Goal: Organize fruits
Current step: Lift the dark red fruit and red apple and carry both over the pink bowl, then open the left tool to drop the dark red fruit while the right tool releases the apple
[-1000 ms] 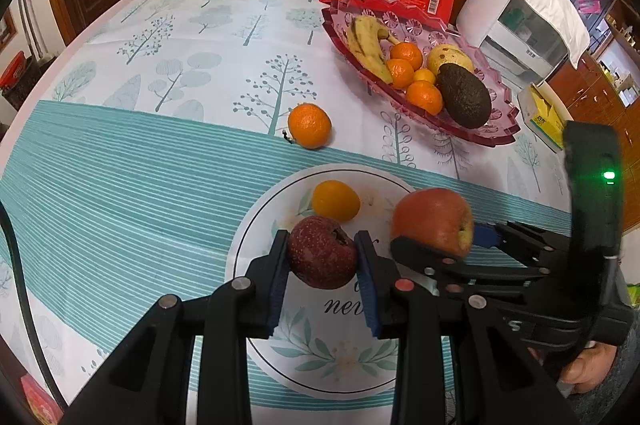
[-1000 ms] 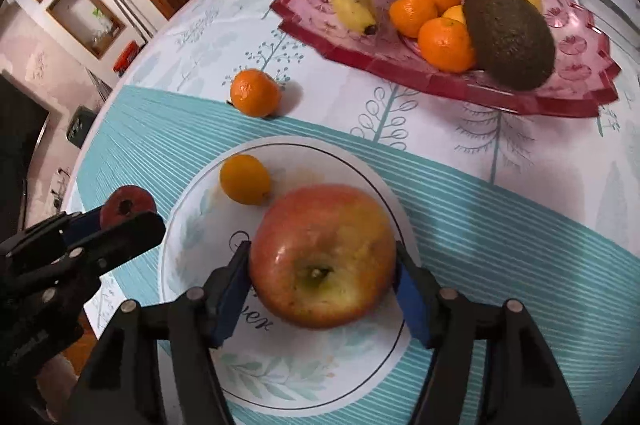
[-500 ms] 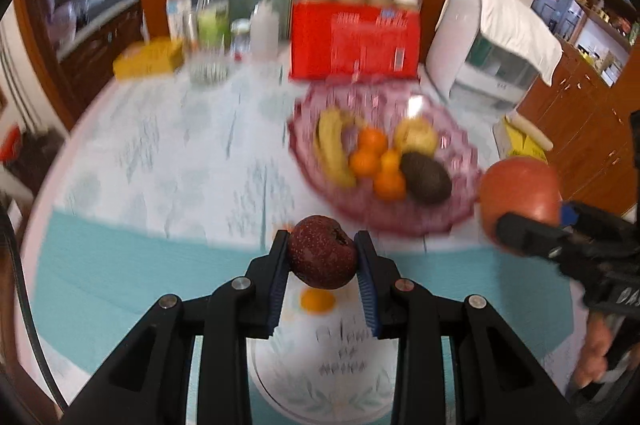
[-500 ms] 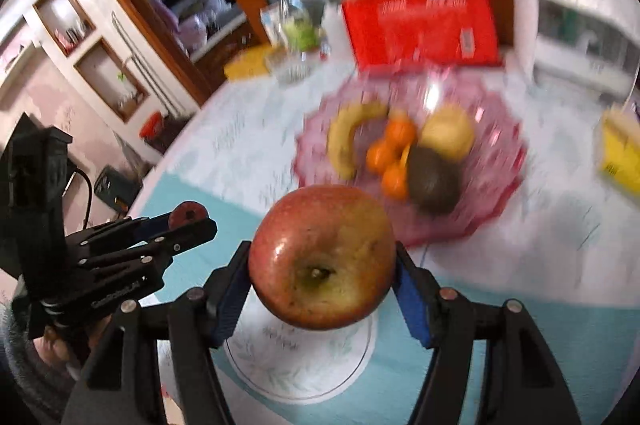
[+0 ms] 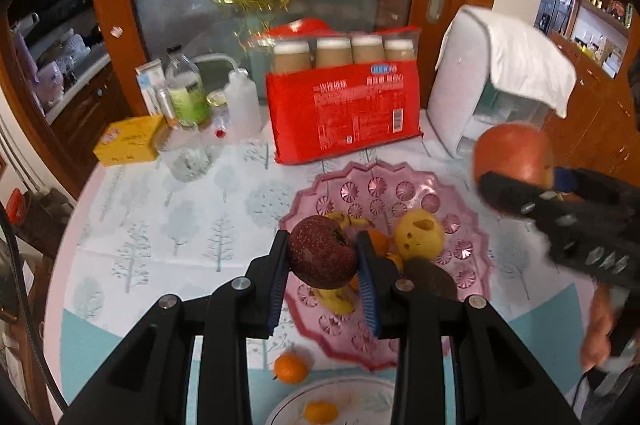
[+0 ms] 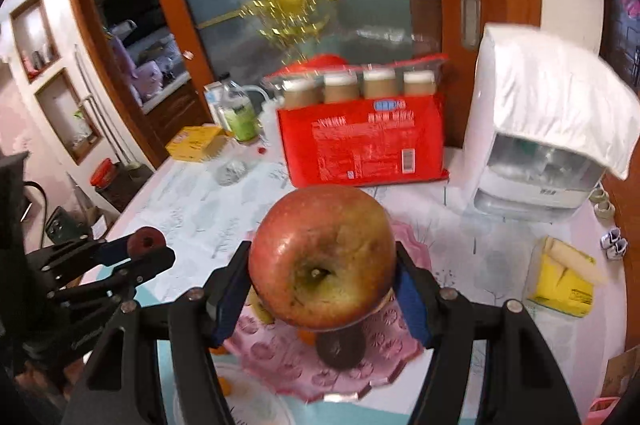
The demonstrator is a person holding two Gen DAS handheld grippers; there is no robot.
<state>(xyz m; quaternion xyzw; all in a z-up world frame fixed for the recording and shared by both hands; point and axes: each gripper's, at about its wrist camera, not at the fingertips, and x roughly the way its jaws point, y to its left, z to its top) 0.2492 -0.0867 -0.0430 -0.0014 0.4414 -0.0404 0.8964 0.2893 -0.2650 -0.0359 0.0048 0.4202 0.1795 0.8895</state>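
Observation:
My left gripper (image 5: 323, 267) is shut on a small dark red fruit (image 5: 322, 252) and holds it in the air above the pink glass fruit bowl (image 5: 460, 257). My right gripper (image 6: 322, 279) is shut on a big red apple (image 6: 322, 257), also raised over the pink glass fruit bowl (image 6: 276, 353). The bowl holds a banana (image 5: 336, 299), a yellow fruit (image 5: 418, 235), an avocado (image 5: 430, 281) and oranges, partly hidden behind the fingers. An orange (image 5: 291, 368) lies on the cloth near the bowl. Another small orange (image 5: 320, 411) sits on the white plate (image 5: 360, 391).
At the table's back stand a red pack of cups (image 5: 346, 113), bottles (image 5: 188, 93), a glass (image 5: 186, 155), a yellow box (image 5: 130, 139) and a white cloth-covered appliance (image 5: 500, 93). A yellow packet (image 6: 562, 285) lies at the right. A hand (image 5: 600, 321) holds the right gripper.
Both grippers have risen from the white plate with their fruit and moved forward over the pink bowl. The plate and loose orange now lie below, near the bottom edge.

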